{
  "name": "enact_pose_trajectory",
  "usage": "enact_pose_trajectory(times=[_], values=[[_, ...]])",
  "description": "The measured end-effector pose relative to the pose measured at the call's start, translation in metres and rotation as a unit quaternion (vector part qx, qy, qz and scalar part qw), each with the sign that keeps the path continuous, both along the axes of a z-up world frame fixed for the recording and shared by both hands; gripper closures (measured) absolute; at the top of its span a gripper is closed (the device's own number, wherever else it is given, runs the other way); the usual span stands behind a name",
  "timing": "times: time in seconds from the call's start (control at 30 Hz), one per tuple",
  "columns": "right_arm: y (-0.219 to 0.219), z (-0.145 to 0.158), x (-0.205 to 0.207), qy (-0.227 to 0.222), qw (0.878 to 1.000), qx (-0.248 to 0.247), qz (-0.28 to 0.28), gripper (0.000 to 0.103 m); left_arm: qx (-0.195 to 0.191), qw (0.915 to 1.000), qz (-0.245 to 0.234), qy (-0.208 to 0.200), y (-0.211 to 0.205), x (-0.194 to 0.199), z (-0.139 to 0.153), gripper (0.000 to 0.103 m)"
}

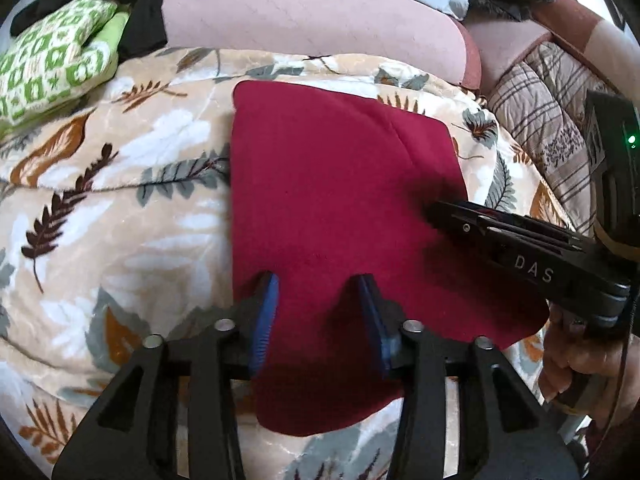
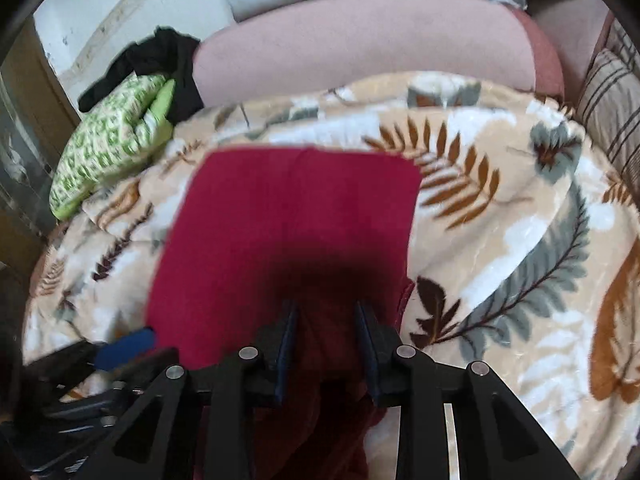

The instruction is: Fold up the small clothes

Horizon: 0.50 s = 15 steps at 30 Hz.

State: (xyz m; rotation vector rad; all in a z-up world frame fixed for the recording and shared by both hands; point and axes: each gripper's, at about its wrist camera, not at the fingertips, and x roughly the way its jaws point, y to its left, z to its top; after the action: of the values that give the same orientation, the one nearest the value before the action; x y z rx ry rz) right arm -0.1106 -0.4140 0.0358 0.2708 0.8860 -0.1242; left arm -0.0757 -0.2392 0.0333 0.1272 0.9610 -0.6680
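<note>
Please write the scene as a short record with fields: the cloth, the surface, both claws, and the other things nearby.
cloth: dark red garment, lying mostly flat, near edge uneven
surface: leaf-print blanket
left claw: over the near part of the garment, jaws apart, nothing pinched
right claw: over the near right part of the garment, jaws apart; grip on the cloth cannot be told
behind: pink cushion
far left: green patterned cloth with black clothing beside it
right side: plaid quilt
</note>
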Motion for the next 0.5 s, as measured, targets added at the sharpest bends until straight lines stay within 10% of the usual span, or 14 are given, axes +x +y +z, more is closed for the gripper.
enact_pose_trajectory(times=[0.5], values=[[-0.002, 0.000, -0.041, 0.025, 1.000, 0.014, -0.010, 0.062, -0.001, 0.9993, 0.035, 0.014, 0.013, 0.001, 0.013, 0.049]])
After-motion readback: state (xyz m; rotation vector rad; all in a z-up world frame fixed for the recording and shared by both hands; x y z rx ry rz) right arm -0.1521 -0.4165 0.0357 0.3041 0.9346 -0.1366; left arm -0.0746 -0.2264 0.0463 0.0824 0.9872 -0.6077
